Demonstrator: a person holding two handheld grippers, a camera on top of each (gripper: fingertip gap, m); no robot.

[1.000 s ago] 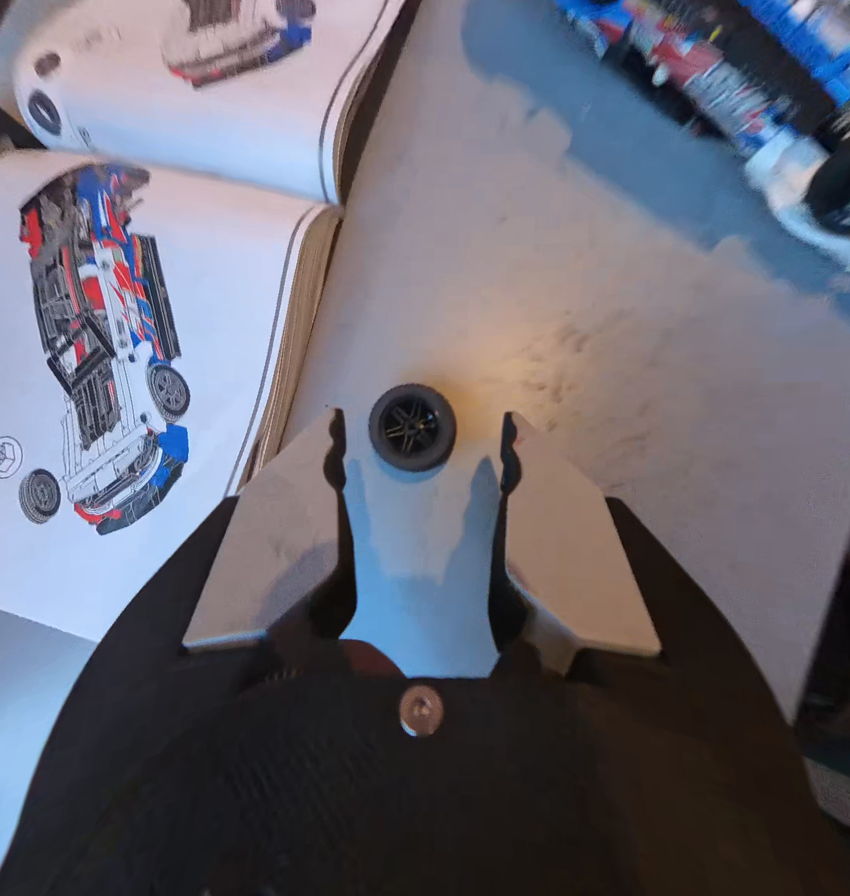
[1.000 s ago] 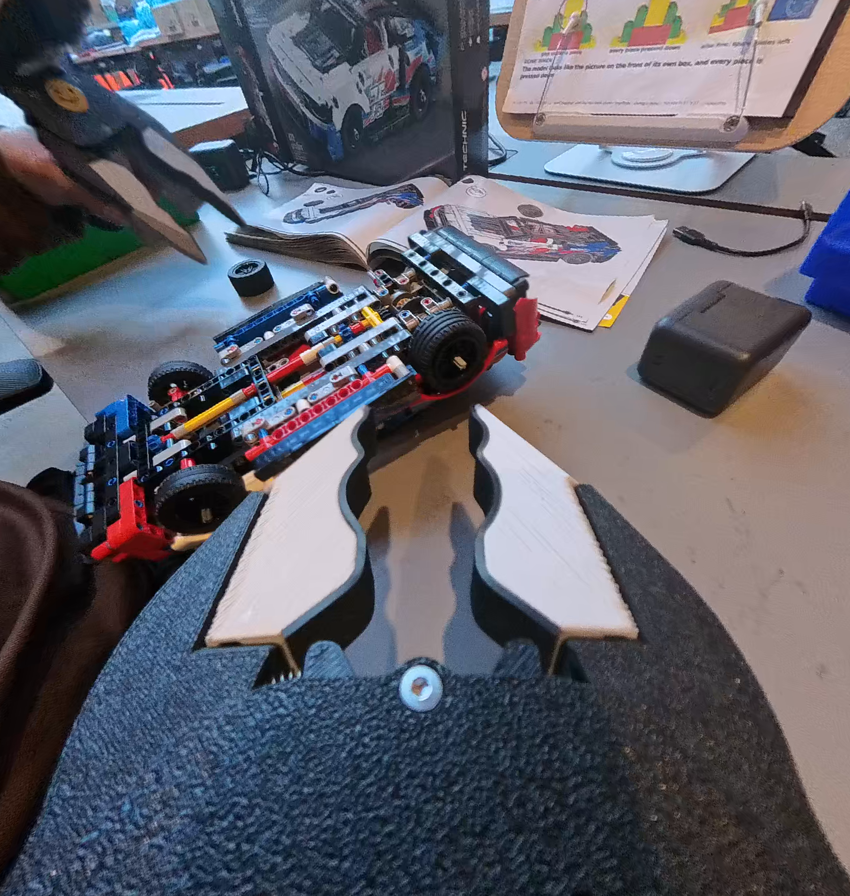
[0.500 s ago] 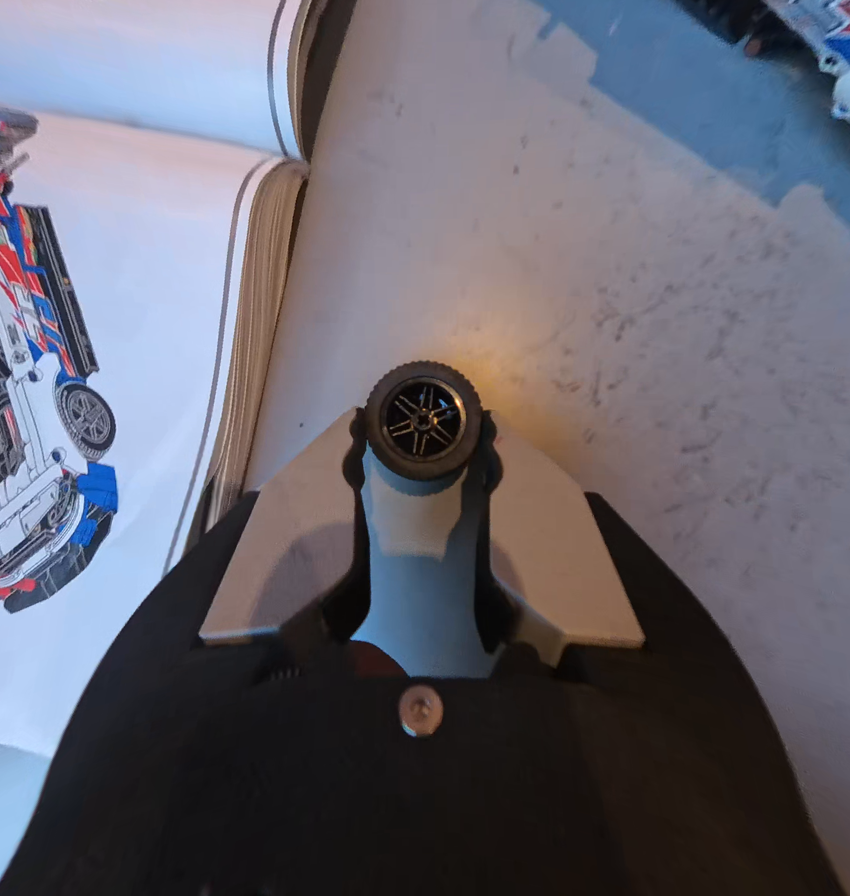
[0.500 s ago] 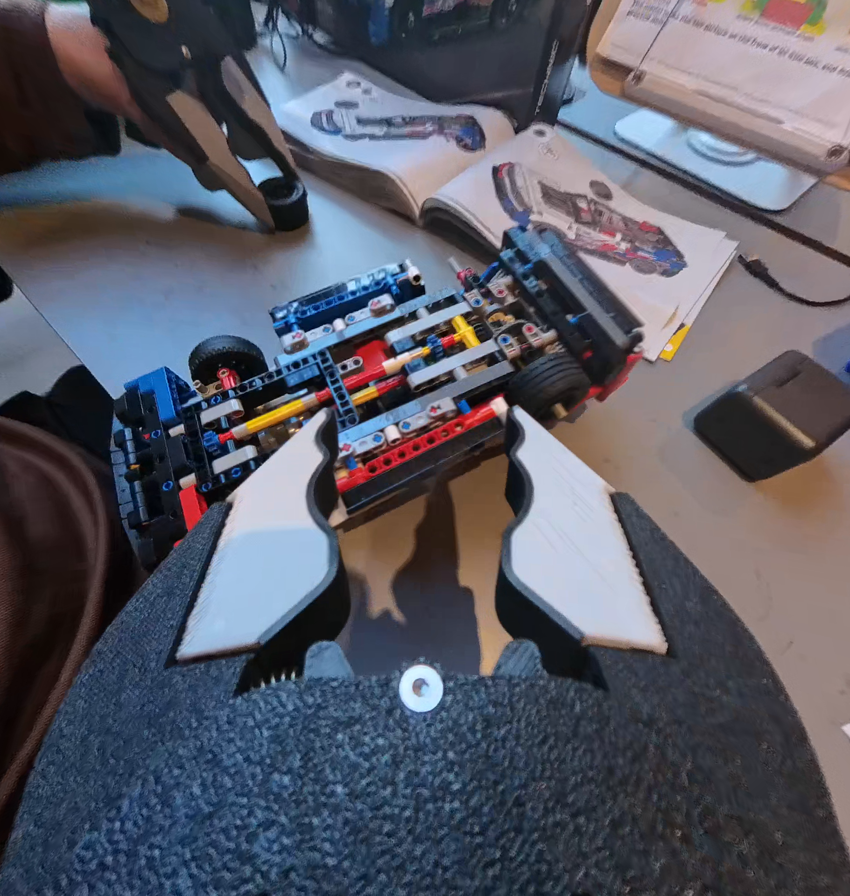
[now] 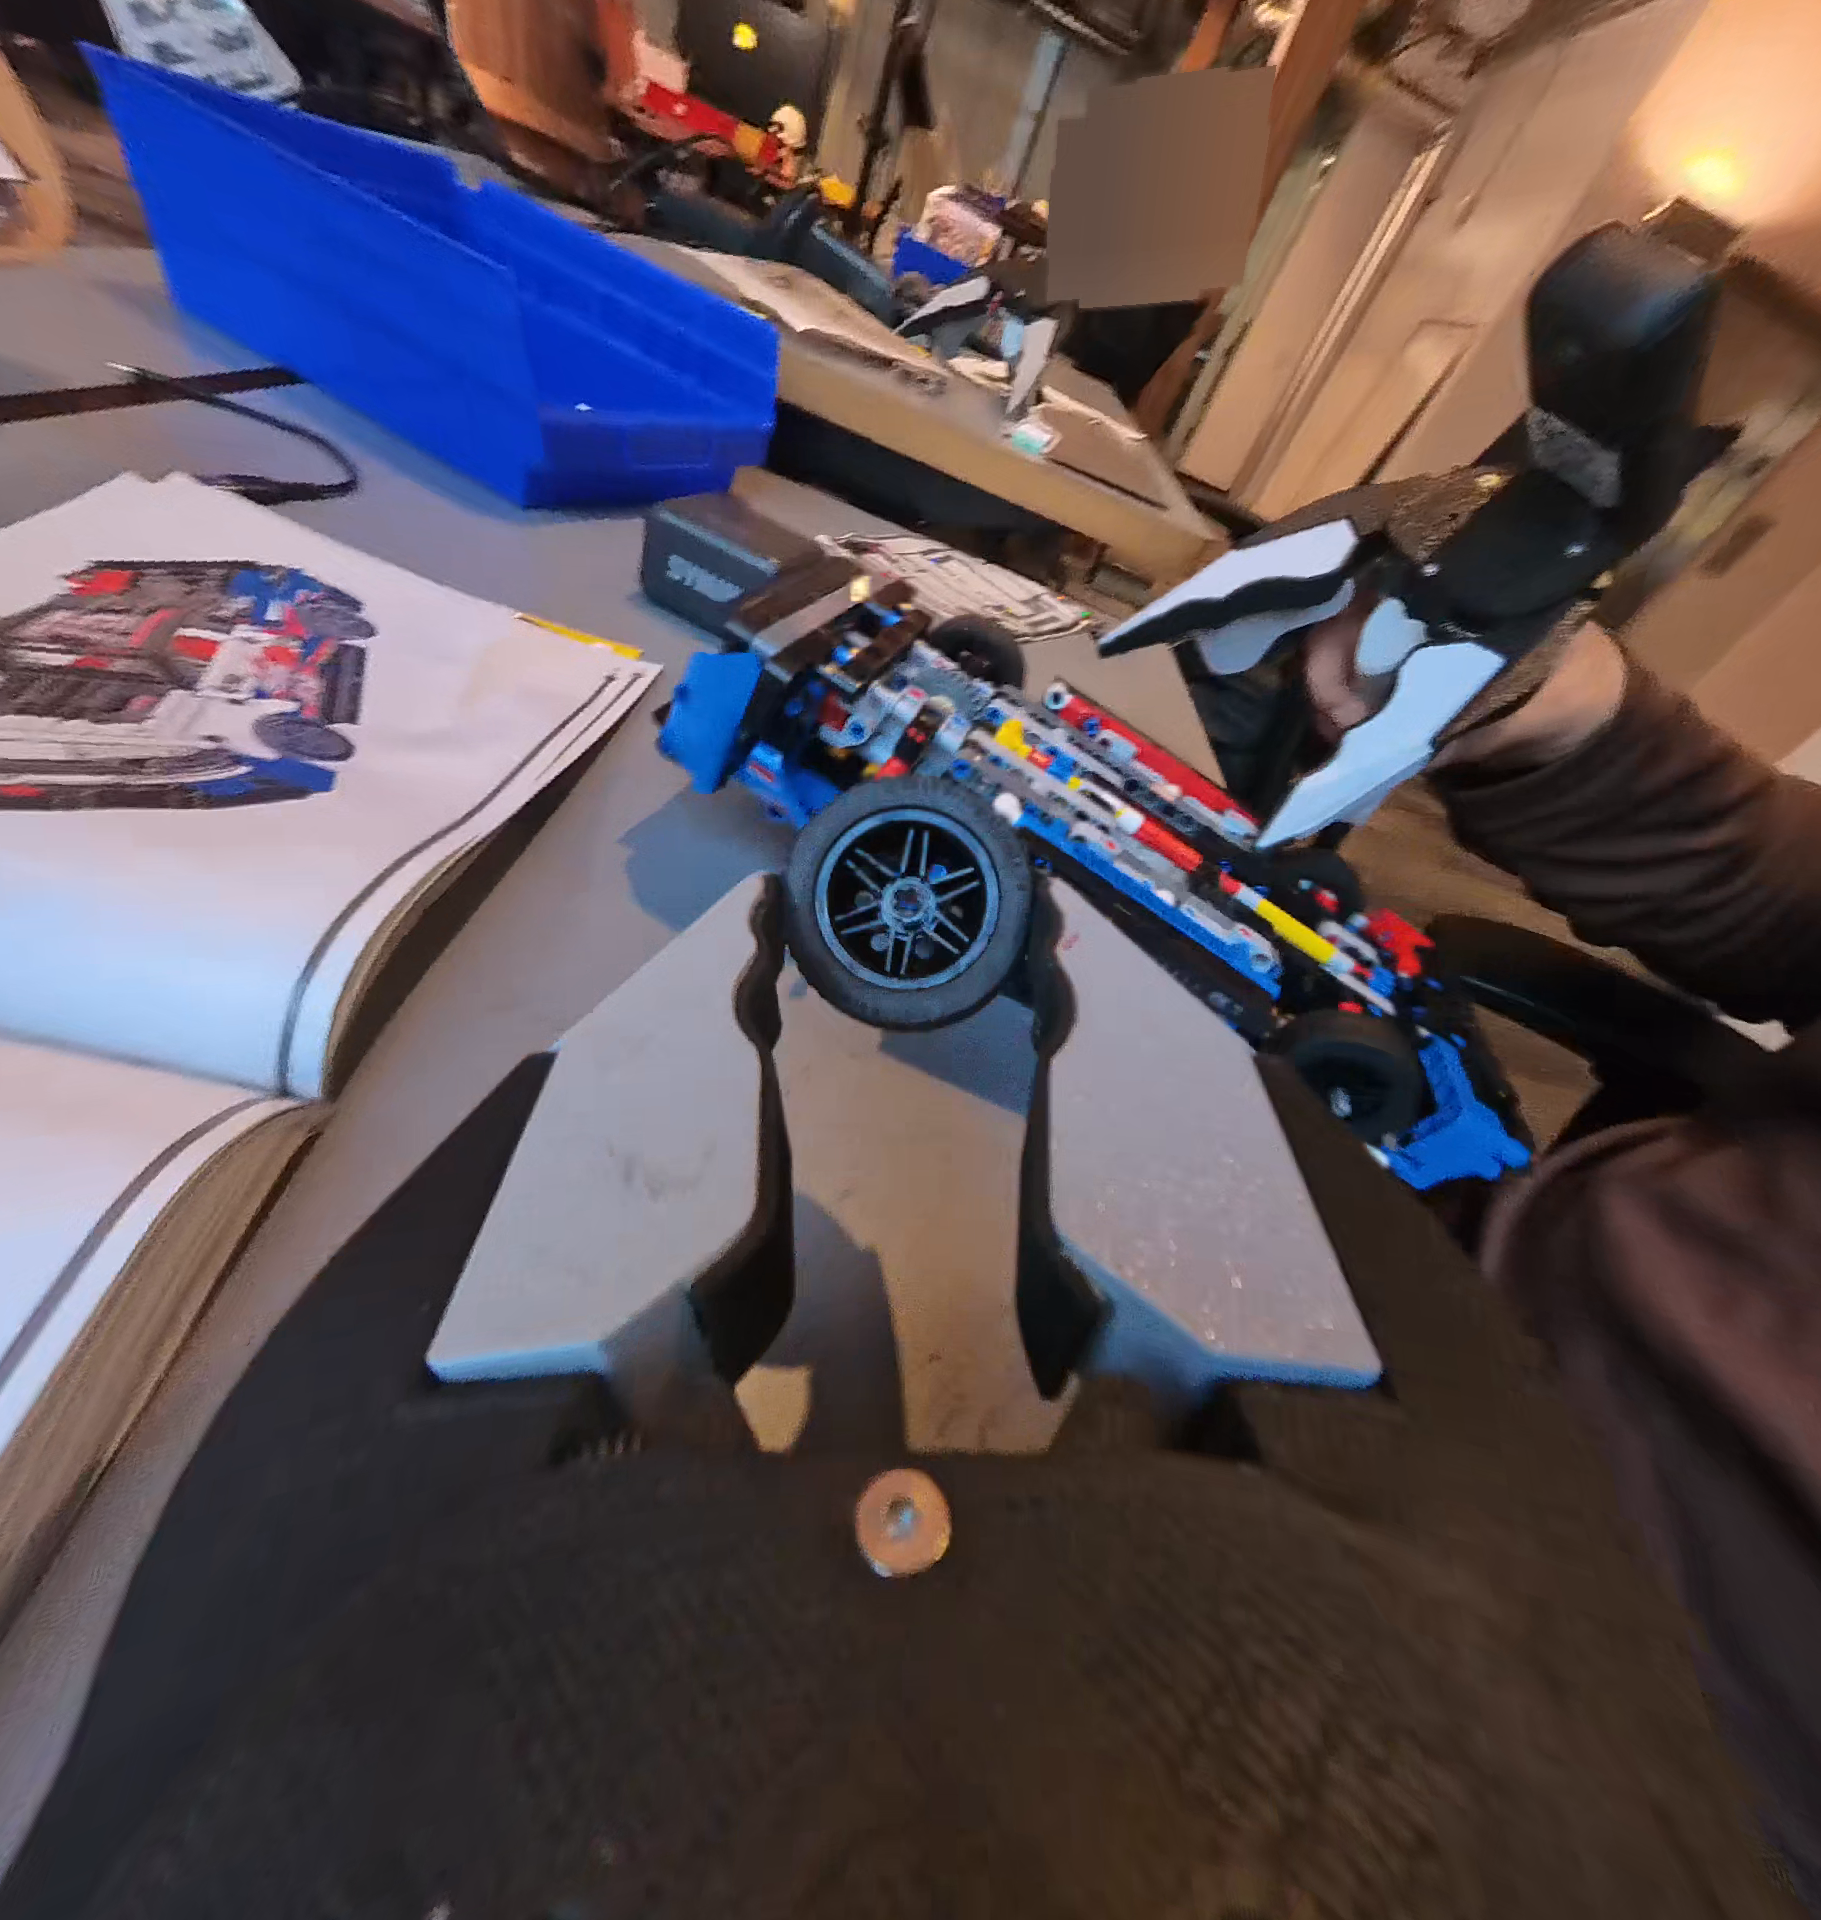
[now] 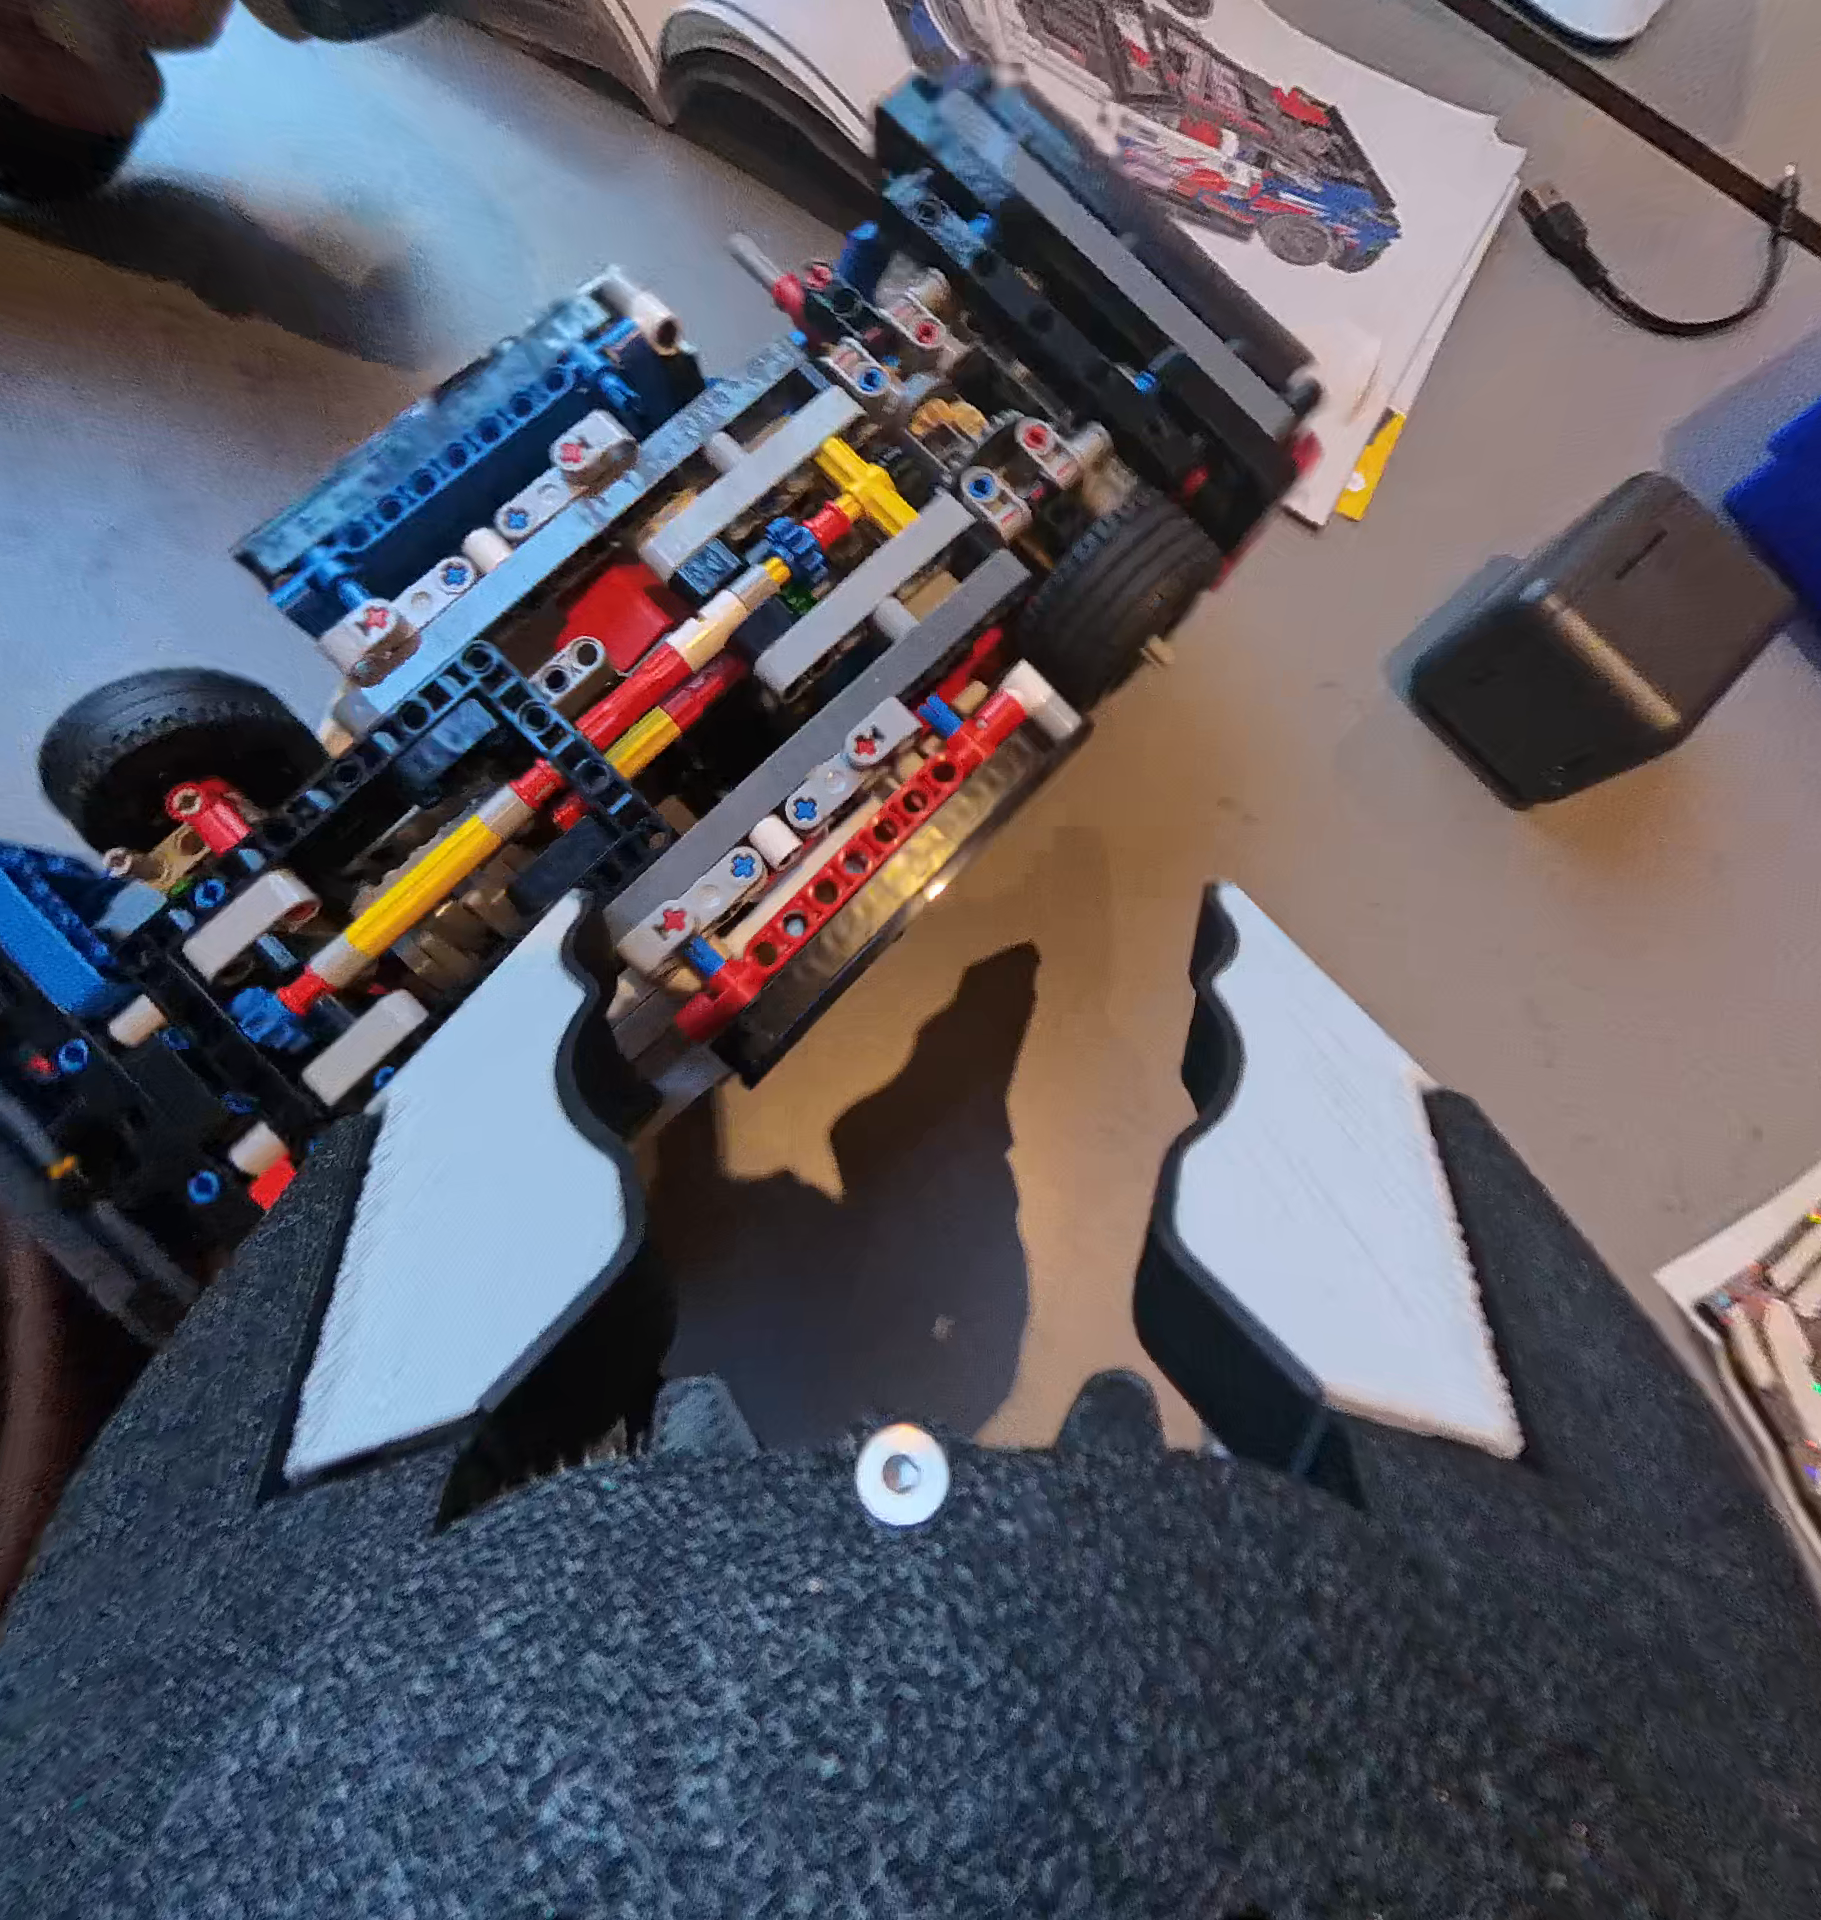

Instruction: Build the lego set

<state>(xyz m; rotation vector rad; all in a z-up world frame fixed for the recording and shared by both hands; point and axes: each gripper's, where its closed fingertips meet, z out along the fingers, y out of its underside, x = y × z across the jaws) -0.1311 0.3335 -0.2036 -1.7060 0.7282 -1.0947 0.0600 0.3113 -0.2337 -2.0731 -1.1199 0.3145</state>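
The left gripper (image 5: 906, 914) is closed on a black wheel (image 5: 908, 902). The wheel sits between the two tips, held up off the grey table (image 5: 573, 561), with its spokes facing the camera. Just past the wheel is the lego car (image 5: 1072, 790). It lies upside down on the table, so its red, yellow, blue and grey bars (image 6: 677, 665) point up. The right gripper (image 6: 895, 935) is wide open and holds nothing. It hangs over the near side of the car, and its left finger (image 6: 480, 1164) covers part of the car's edge. The open booklet (image 5: 189, 790) lies on the table beside the car, toward the far edge. A small black box (image 6: 1592, 634) sits on the table near the car's back end, next to a blue bin (image 5: 438, 312).
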